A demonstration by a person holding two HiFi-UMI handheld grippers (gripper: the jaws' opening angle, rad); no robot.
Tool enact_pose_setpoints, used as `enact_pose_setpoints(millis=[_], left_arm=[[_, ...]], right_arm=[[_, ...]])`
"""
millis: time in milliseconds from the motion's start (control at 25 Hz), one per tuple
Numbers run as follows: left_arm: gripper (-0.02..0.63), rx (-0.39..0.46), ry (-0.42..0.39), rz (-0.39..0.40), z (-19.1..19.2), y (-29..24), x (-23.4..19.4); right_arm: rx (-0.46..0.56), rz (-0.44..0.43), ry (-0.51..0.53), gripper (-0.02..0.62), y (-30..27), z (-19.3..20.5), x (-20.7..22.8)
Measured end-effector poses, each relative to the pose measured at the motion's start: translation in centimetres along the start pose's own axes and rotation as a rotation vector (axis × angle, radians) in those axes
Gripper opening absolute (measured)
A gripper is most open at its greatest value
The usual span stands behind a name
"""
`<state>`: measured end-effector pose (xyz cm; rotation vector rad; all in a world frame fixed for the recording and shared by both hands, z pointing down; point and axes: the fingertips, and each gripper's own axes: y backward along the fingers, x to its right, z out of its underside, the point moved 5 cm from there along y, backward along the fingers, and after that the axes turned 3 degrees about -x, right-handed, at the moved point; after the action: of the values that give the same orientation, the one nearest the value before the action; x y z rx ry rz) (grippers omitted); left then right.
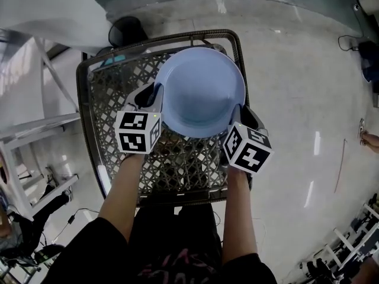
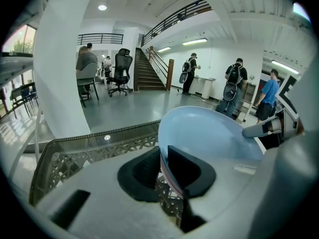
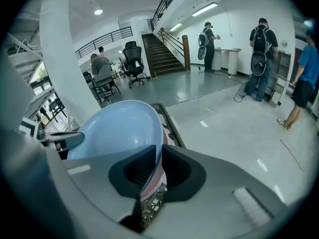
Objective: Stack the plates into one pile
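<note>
From where I stand, the person has both tools on 1 pale blue plate (image 1: 201, 90), holding it over the far end of a dark wire basket (image 1: 86, 117) with a lattice bottom. The left tongs (image 1: 155, 93) are clamped on the plate's left rim and the right tongs (image 1: 240, 112) on its right rim, each pair of pads pinching the edge with no gap showing. The plate sits roughly level between them, hollow side up. It looks lifted clear of the lattice, though I can't be sure its underside isn't touching.

In both gripper views a pink band (image 3: 158, 176) runs along the rim just under the blue, right where the pads bite. That could be a 2nd plate nested beneath the blue one, or only the plate's own coloured underside; I can't tell which.

As for progress, I'd judge this to be mid-carry. I see no other plate lying in the basket or on the grey floor (image 1: 296, 70) around it, and no pile waiting to receive this one. If the pink band is a 2nd plate, the stacking may be largely done and what's held is the pile itself. If not, this plate has yet to be set on another, and the rest of the plates are somewhere outside these views.
</note>
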<state>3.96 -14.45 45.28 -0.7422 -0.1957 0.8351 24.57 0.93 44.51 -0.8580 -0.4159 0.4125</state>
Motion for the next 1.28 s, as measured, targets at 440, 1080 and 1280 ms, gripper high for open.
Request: enact_pose_setpoints(millis=[440, 1080, 1280], left_arm=[[0.052, -0.029, -0.006, -0.005, 0.8, -1.4, 0.4], [0.106, -0.008, -0.075, 0.004, 0.5, -1.8, 0.2], [0.124, -0.003, -0.081, -0.001, 0.4, -1.5, 0.1]], right_arm=[[-0.042, 0.003, 0.013, 0.046, -1.8, 0.6, 0.9], [-0.044, 0.033, 0.035, 0.061, -2.7, 0.6, 1.3], [-0.026, 0.026, 0.045, 0.07, -2.4, 0.3, 1.1]])
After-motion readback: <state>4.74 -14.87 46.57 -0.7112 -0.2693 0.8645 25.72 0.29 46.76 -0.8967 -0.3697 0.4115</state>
